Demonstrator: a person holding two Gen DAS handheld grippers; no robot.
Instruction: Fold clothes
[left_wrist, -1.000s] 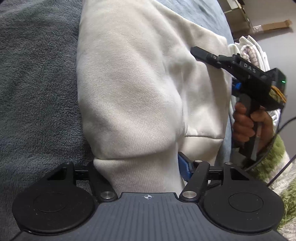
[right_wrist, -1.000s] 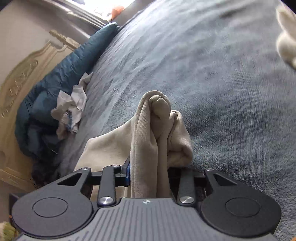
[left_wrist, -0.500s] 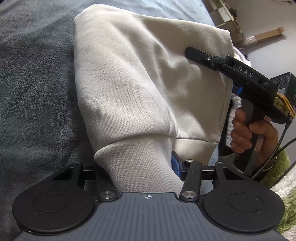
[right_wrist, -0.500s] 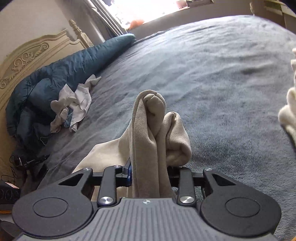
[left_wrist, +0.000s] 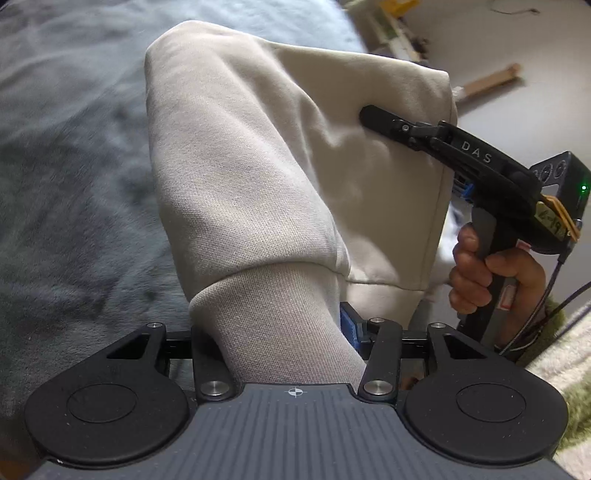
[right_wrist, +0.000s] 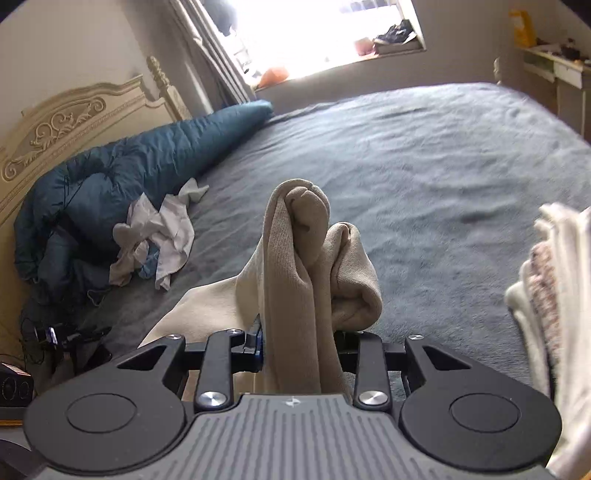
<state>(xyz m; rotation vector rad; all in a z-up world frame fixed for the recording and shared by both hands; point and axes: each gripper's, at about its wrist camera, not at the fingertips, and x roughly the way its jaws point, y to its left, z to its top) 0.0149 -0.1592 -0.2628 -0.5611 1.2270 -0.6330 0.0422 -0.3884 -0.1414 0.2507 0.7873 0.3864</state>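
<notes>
A cream sweatshirt (left_wrist: 258, 166) hangs lifted above the grey bed blanket (left_wrist: 74, 184). My left gripper (left_wrist: 280, 332) is shut on its ribbed cuff, which fills the gap between the jaws. In the left wrist view my right gripper (left_wrist: 373, 116) comes in from the right, held by a person's hand (left_wrist: 476, 273), with its finger pressed into the garment's far side. In the right wrist view a bunched fold of the sweatshirt (right_wrist: 295, 240) stands up between the jaws of the right gripper (right_wrist: 299, 339), which is shut on it.
A blue duvet (right_wrist: 129, 173) lies along the carved headboard (right_wrist: 74, 118), with crumpled white clothes (right_wrist: 159, 232) beside it. A stack of folded pale clothes (right_wrist: 546, 288) sits at the right edge. The grey blanket (right_wrist: 424, 166) stretches towards the window. A green rug (left_wrist: 569, 398) lies beside the bed.
Both grippers have risen with the sweatshirt, which now hangs higher off the blanket. The left jaws have drawn in on the cuff. The right view has tilted up towards the window.
</notes>
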